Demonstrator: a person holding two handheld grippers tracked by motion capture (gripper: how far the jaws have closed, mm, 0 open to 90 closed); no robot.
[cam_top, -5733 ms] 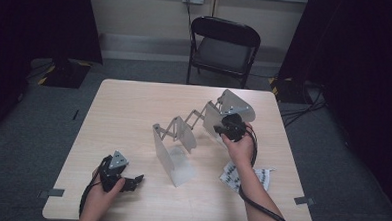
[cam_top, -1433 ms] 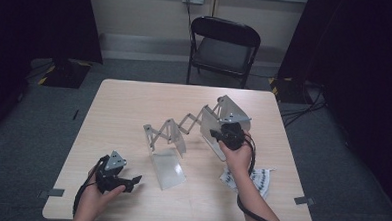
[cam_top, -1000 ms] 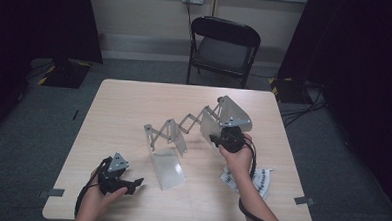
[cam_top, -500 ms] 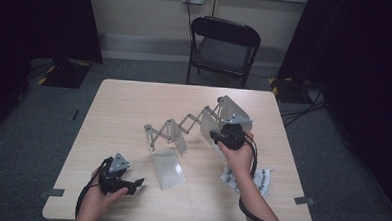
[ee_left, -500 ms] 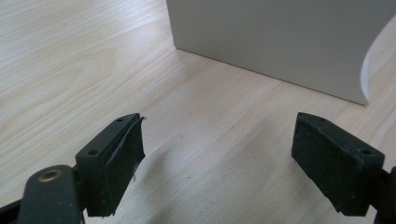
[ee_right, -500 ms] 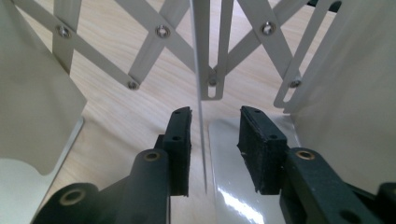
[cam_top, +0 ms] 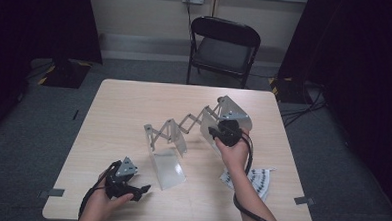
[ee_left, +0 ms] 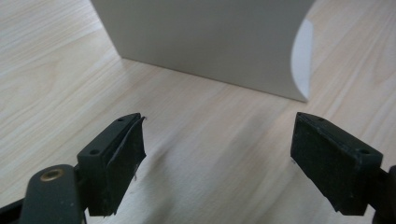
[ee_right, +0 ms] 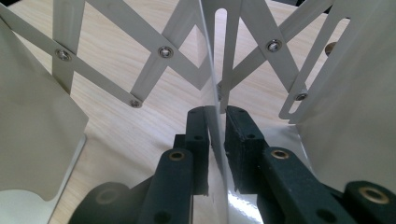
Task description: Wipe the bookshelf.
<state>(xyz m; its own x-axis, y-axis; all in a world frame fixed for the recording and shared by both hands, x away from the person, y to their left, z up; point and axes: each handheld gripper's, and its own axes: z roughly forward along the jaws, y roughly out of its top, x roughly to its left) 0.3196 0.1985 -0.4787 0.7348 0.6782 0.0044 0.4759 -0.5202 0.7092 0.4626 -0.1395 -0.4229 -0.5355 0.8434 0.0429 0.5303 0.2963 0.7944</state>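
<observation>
A metal rack with a scissor lattice (cam_top: 188, 122) stands stretched across the table. My right gripper (cam_top: 213, 133) is at its right end, beside the end plate (cam_top: 234, 112). Its jaws have just been closing and now press on a thin upright divider plate (ee_right: 212, 70) edge-on between them, so my right gripper (ee_right: 215, 114) is shut on it. My left gripper (cam_top: 141, 190) rests near the front left edge, open and empty. In the left gripper view it (ee_left: 217, 140) faces the rack's curved left plate (ee_left: 205, 42), a short way off.
The wooden table (cam_top: 134, 103) has a printed paper sheet (cam_top: 258, 178) lying by the right forearm. A black folding chair (cam_top: 222, 46) stands behind the far edge. Dark curtains flank the room, and cables lie on the carpet at the right.
Since the oldest frame the rack's left end has shifted left and its near plate has slid toward the front. Over the last second both hands stay nearly still.
</observation>
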